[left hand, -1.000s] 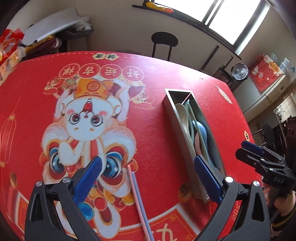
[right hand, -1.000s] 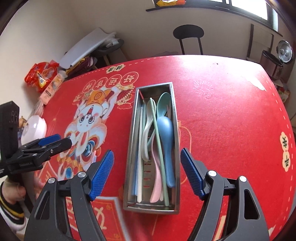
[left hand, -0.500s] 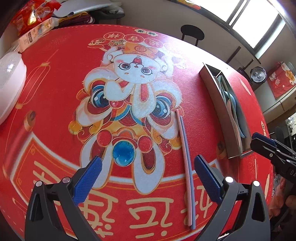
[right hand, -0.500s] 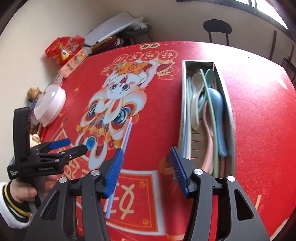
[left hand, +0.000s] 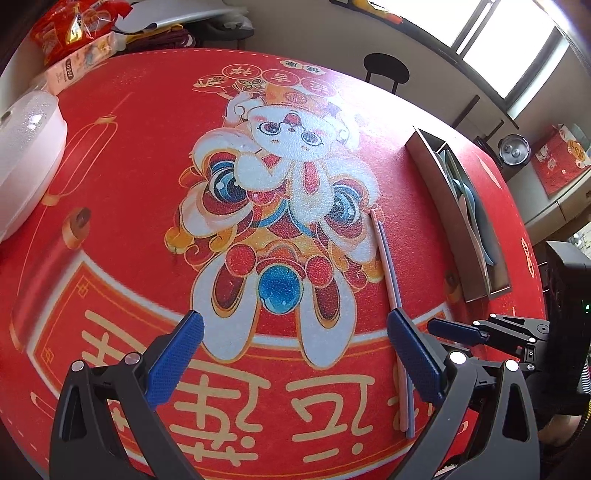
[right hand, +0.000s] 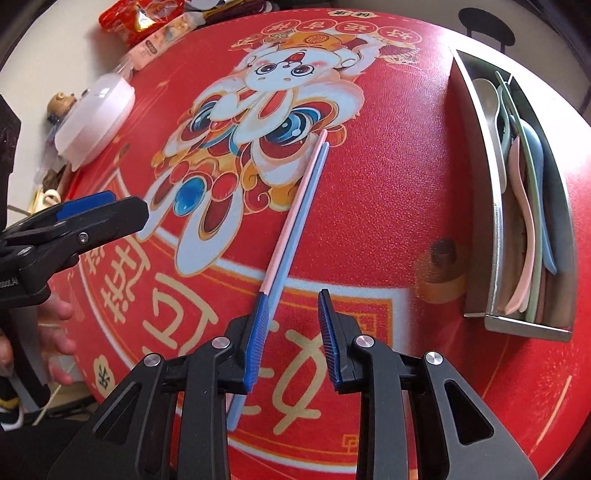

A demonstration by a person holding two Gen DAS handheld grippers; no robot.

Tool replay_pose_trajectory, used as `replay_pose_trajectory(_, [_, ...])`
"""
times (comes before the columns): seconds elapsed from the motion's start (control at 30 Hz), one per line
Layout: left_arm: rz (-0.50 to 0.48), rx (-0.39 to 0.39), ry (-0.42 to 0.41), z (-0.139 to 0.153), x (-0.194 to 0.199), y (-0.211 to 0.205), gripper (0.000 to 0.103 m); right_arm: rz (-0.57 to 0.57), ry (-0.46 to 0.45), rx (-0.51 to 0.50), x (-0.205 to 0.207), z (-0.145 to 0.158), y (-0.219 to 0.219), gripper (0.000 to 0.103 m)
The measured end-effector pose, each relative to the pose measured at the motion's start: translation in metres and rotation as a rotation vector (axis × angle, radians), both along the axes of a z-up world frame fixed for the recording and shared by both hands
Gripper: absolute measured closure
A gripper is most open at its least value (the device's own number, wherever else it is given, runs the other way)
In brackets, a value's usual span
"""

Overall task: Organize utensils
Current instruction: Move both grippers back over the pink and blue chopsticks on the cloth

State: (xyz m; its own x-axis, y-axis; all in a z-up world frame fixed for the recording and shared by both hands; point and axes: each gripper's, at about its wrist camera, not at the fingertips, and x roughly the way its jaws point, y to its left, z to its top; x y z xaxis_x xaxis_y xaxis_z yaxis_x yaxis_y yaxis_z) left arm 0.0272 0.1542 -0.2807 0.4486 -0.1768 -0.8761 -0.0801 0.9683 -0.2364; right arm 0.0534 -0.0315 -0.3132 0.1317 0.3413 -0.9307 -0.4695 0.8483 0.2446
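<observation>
A pink and a blue chopstick [right hand: 295, 210] lie side by side on the red tablecloth; they also show in the left wrist view [left hand: 388, 266]. A steel tray [right hand: 495, 236] at the right holds several pastel spoons and sticks; it also shows in the left wrist view [left hand: 443, 206]. My right gripper [right hand: 291, 332] is open, low over the near ends of the chopsticks, its left finger [right hand: 258, 332] right at them. My left gripper [left hand: 295, 354] is wide open and empty, left of the chopsticks.
A white lidded dish [left hand: 26, 155] sits at the table's left edge, with snack packs [left hand: 74, 33] behind it. A black stool [left hand: 386, 68] stands beyond the far edge. The table's near edge is close under both grippers.
Both grippers have pulled back from the tray toward the near edge. The right gripper swung left over the chopsticks' near ends and narrowed its opening.
</observation>
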Motion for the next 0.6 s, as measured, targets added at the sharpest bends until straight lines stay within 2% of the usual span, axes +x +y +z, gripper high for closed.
replay_pose_trajectory(0.23, [-0.021, -0.007, 0.01, -0.005, 0.005, -0.002, 0.006, 0.011, 0.006, -0.031, -0.002, -0.006, 0.006, 0.075])
replay_pose_trajectory(0.53, [-0.033, -0.007, 0.015, -0.009, 0.009, -0.006, 0.006, 0.058, -0.035, -0.079, -0.006, -0.006, 0.017, 0.076])
replay_pose_trajectory(0.6, [-0.032, -0.008, 0.019, -0.01, 0.009, -0.007, 0.006, 0.058, -0.034, -0.074, -0.006, -0.005, 0.015, 0.084])
